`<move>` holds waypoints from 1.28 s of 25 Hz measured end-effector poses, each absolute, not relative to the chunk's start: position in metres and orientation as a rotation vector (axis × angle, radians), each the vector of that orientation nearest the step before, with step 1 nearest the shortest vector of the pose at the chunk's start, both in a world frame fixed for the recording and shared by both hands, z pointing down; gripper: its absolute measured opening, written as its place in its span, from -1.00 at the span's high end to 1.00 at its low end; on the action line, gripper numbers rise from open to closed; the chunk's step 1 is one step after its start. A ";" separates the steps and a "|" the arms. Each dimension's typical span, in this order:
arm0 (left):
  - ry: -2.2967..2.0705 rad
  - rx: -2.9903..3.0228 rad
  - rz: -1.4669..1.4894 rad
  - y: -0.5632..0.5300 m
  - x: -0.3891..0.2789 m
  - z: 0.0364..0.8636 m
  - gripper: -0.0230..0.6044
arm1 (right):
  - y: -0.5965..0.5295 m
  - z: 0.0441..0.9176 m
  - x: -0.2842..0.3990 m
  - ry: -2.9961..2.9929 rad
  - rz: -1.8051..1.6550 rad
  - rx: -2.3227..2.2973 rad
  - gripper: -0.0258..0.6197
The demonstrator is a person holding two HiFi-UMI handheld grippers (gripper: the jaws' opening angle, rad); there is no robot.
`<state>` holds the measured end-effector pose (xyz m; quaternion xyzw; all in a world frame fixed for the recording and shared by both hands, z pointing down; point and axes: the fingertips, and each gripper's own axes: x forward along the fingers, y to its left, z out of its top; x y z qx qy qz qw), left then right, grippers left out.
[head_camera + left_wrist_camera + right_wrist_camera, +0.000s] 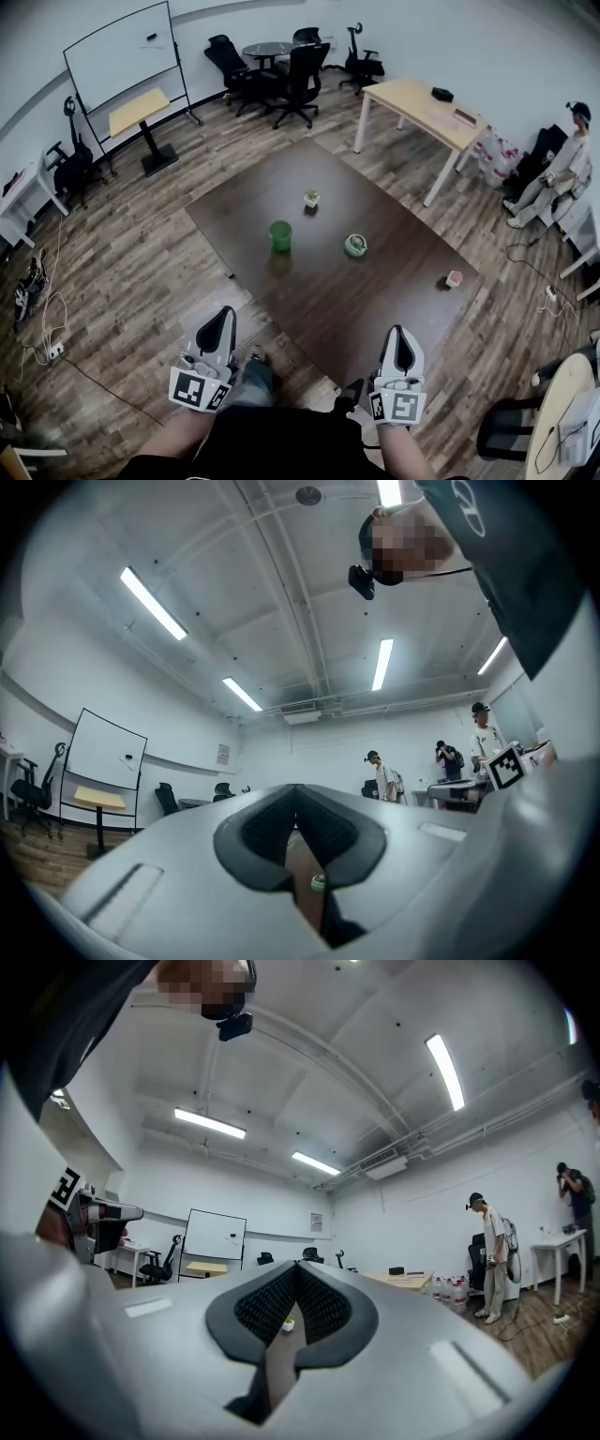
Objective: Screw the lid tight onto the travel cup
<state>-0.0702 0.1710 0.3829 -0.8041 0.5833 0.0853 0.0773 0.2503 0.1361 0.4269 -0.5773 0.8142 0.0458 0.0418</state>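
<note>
Left gripper point(225, 314) and right gripper point(397, 333), both closed and empty, hung near; upright green cup point(280, 234) stood far ahead, lid point(355, 246) right of it, nearer the right gripper.

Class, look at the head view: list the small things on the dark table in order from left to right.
green travel cup → small potted plant → round lid → small pink object
</note>
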 end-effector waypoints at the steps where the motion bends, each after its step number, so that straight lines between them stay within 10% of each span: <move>1: 1.736 -2.413 0.267 0.158 -0.074 0.383 0.93 | 0.127 0.425 0.246 2.491 0.150 -1.771 0.90; 32: 1.457 -2.632 0.369 -0.100 -0.090 0.398 0.93 | -0.070 0.425 0.177 2.449 0.145 -1.914 0.90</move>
